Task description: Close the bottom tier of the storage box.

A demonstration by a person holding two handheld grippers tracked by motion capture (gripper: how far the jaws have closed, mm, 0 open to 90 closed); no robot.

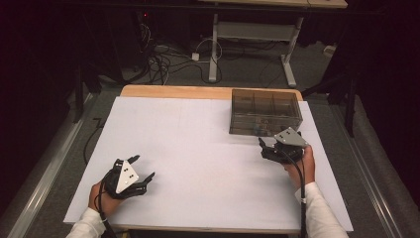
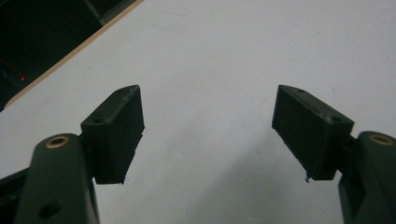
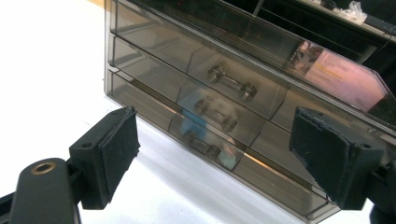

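Observation:
A smoky clear plastic drawer box (image 1: 265, 112) stands at the back right of the white table (image 1: 198, 144). In the right gripper view its stacked drawers (image 3: 219, 107) face me, each with a small metal bar handle (image 3: 232, 82). My right gripper (image 1: 267, 147) hovers just in front of the box, jaws open and holding nothing, the drawer fronts framed between its pads (image 3: 116, 149). My left gripper (image 1: 143, 168) rests low at the table's front left, far from the box. It is open over bare white surface, its pads (image 2: 119, 130) wide apart.
The wooden table edge (image 1: 173, 91) runs along the back. Behind it lie floor cables (image 1: 158, 62) and a second desk's metal legs (image 1: 214, 44). A person's white sleeves (image 1: 317, 208) come in from the bottom. A bright reflection (image 3: 336, 74) shows on the box top.

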